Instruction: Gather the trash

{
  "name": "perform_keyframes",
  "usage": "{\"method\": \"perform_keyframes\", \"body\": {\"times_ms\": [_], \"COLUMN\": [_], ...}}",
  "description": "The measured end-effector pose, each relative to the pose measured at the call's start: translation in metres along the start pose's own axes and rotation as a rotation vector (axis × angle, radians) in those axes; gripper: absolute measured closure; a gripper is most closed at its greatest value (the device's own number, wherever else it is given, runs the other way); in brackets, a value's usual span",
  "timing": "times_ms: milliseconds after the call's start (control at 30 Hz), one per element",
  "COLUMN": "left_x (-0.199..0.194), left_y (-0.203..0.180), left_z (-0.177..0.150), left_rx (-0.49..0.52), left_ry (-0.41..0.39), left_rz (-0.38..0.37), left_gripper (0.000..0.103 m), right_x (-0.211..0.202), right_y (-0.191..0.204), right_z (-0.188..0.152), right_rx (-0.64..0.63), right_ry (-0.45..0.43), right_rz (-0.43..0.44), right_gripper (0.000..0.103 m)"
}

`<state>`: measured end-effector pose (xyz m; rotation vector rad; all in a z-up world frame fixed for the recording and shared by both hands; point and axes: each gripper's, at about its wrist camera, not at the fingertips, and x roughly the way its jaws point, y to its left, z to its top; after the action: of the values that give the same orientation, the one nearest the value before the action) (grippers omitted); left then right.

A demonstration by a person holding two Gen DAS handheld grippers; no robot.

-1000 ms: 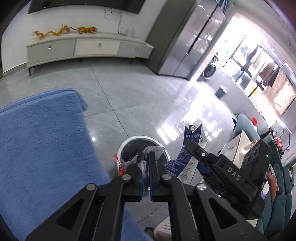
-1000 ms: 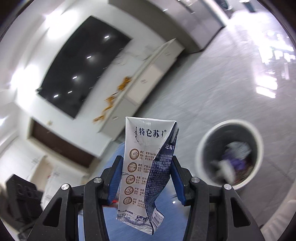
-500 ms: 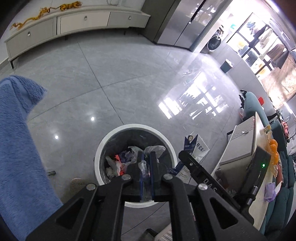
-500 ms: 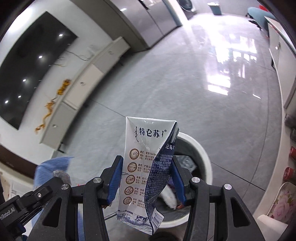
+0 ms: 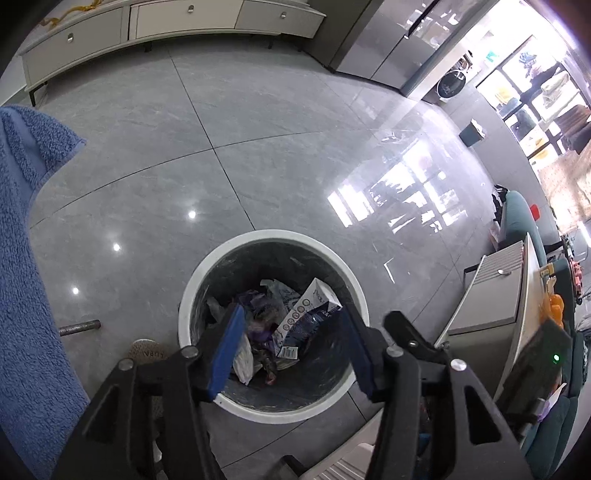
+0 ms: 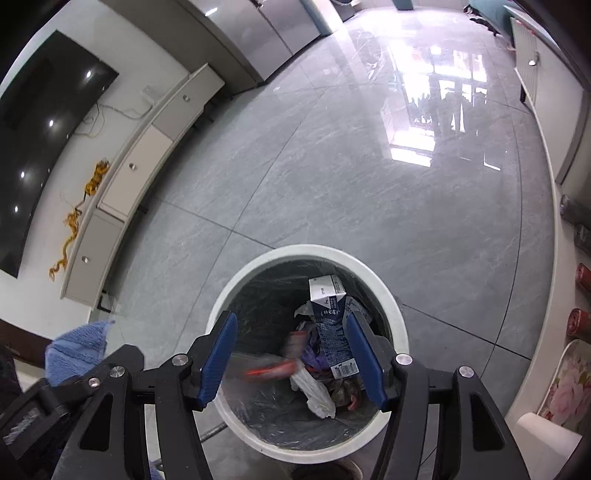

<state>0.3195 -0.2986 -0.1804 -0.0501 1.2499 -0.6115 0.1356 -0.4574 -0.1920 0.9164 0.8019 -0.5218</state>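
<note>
A white-rimmed round trash bin (image 5: 207, 266) with a dark liner stands on the grey tile floor; it also shows in the right wrist view (image 6: 395, 302). A white and blue milk carton (image 5: 306, 317) lies inside it among wrappers and tissue, and shows in the right wrist view (image 6: 332, 325). A blurred red wrapper (image 6: 273, 367) is in the bin. My left gripper (image 5: 291, 350) is open and empty above the bin. My right gripper (image 6: 291, 354) is open and empty above the bin.
A blue towel-covered surface (image 5: 22, 280) is at the left. A white low cabinet (image 5: 177, 22) lines the far wall. A white drawer unit (image 5: 495, 291) stands at the right. A metal rod (image 5: 79, 326) lies on the floor beside the bin.
Both grippers moved over the bin and opened. The milk carton left my right gripper and lies in the bin. The small trash from my left gripper is gone from its jaws.
</note>
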Motion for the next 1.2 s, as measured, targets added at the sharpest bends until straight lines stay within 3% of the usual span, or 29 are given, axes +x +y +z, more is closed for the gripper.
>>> {"method": "perform_keyframes", "body": {"times_ms": [200, 433, 567, 767, 900, 1133, 1200], "left_x": [-0.040, -0.126, -0.187, -0.274, -0.324, -0.388, -0.403], "left_y": [-0.001, 0.000, 0.006, 0.032, 0.055, 0.081, 0.083], "left_z": [-0.009, -0.033, -0.069, -0.143, -0.189, -0.266, -0.285], "left_rx": [-0.023, 0.014, 0.052, 0.029, -0.048, -0.124, -0.136], "left_ry": [-0.066, -0.214, -0.309, -0.477, -0.572, -0.738, -0.788], "left_rz": [0.024, 0.164, 0.257, 0.435, 0.475, 0.559, 0.578], "left_gripper": [0.051, 0.051, 0.051, 0.050, 0.048, 0.035, 0.025], "right_x": [-0.042, -0.086, -0.116, -0.176, -0.219, -0.277, -0.288], "right_y": [0.002, 0.030, 0.059, 0.105, 0.126, 0.151, 0.155], "right_z": [0.003, -0.006, -0.026, -0.069, -0.104, -0.176, -0.195], "right_rx": [0.011, -0.074, -0.184, -0.371, -0.513, -0.735, -0.788], "right_ry": [-0.086, -0.127, -0.138, -0.186, -0.260, -0.385, -0.409], "right_rz": [0.028, 0.100, 0.165, 0.284, 0.321, 0.361, 0.375], "right_gripper": [0.042, 0.041, 0.039, 0.035, 0.030, 0.018, 0.012]}}
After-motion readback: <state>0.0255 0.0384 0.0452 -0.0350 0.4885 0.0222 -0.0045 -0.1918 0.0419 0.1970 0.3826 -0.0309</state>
